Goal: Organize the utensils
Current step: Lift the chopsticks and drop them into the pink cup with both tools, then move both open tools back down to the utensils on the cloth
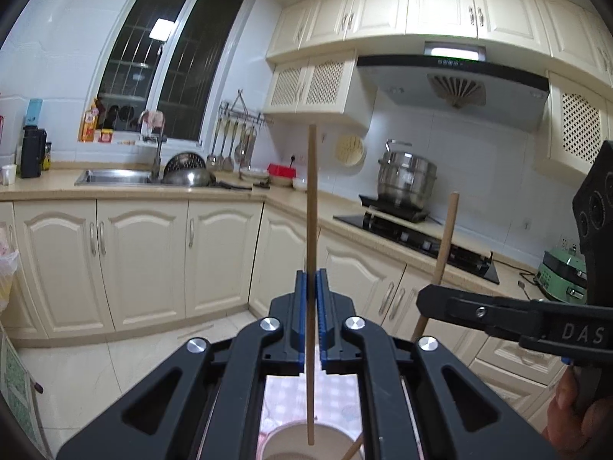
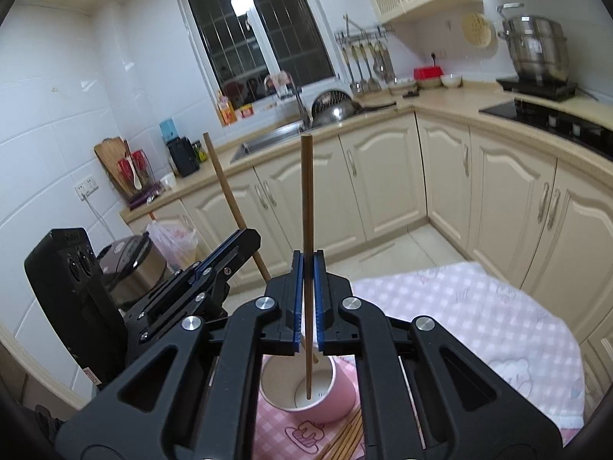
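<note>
Both grippers are clamped on a chopstick each: the left gripper [image 1: 311, 276] pinches a pale wooden chopstick [image 1: 311, 199] that stands dead upright through the middle of the frame, its bottom tip hanging over the cup [image 1: 295, 437] at the lower edge. The right gripper [image 2: 308, 258] squeezes a darker brown chopstick [image 2: 307, 207] the same way, lower end dipping inside the pink cup [image 2: 329, 406] sitting on the pink checkered cloth [image 2: 459, 314]. A loose bunch of chopsticks [image 2: 346, 441] lies on that cloth at the bottom of the right wrist view, just beside the cup.
</note>
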`<state>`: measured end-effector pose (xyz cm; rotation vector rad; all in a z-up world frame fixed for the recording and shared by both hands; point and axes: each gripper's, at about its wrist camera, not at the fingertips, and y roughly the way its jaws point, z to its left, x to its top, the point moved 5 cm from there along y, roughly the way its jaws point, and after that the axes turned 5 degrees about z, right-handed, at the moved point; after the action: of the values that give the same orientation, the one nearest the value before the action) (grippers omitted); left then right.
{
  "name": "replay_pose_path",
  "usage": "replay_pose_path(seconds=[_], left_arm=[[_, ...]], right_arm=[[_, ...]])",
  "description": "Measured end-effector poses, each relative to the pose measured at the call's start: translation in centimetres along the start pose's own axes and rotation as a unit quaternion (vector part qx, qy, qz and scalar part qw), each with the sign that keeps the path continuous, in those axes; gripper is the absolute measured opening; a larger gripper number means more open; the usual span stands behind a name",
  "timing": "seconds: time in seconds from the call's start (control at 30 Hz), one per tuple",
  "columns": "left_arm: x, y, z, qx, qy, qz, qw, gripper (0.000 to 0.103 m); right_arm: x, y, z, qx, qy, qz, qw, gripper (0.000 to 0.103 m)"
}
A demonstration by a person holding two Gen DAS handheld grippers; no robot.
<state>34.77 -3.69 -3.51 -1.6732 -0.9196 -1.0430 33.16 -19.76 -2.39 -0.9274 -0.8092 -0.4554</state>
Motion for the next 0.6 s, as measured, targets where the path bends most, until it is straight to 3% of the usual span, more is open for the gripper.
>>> replay_pose_path(seconds=[0.03, 0.07, 0.1, 0.13, 0.17, 0.2, 0.23, 0.33, 0.43, 0.6], left_arm=[[-0.3, 0.0, 0.1, 0.002, 0.0, 0.005, 1.0, 0.005], [-0.6, -0.1, 0.3, 0.004, 0.001, 0.009, 1.0, 0.005], [-0.8, -0.1, 0.3, 0.003, 0.004, 0.015, 0.9999, 0.007], [-1.1, -0.2, 0.4, 0.003, 0.008, 0.023, 0.9997, 0.02], [-1.2, -0.2, 0.4, 0.006, 0.011, 0.029, 0.9995, 0.032], [-1.4, -0.6, 0.5, 0.013, 0.015, 0.031, 0.9993, 0.059], [-1.4, -1.1, 0.7, 0.017, 0.017, 0.025, 0.9994, 0.069], [-1.3, -2.3, 0.6, 0.02, 0.029, 0.022, 0.9991, 0.084], [-1.1, -3.5, 0.4, 0.023, 0.038, 0.019, 0.9988, 0.091], [-0.8, -5.1, -0.1, 0.031, 0.052, 0.02, 0.998, 0.093]], right_arm=[[-0.1, 0.1, -0.3, -0.001, 0.006, 0.005, 1.0, 0.009], [-0.3, 0.2, -0.6, 0.0, 0.012, 0.007, 1.0, 0.023], [-0.3, 0.1, -0.8, 0.0, 0.018, 0.006, 1.0, 0.04], [-0.3, -0.2, -1.2, 0.0, 0.027, -0.003, 1.0, 0.083], [-0.4, -0.8, -1.4, -0.001, 0.031, -0.016, 0.999, 0.089], [-0.4, -1.0, -1.6, -0.004, 0.033, -0.019, 0.999, 0.089], [-0.5, -1.4, -1.9, -0.007, 0.038, -0.02, 0.999, 0.089], [-0.4, -2.2, -2.8, -0.015, 0.054, -0.027, 0.998, 0.09], [-0.6, -3.2, -3.7, -0.027, 0.066, -0.032, 0.997, 0.092], [-0.8, -4.4, -4.9, -0.041, 0.08, -0.034, 0.995, 0.092]])
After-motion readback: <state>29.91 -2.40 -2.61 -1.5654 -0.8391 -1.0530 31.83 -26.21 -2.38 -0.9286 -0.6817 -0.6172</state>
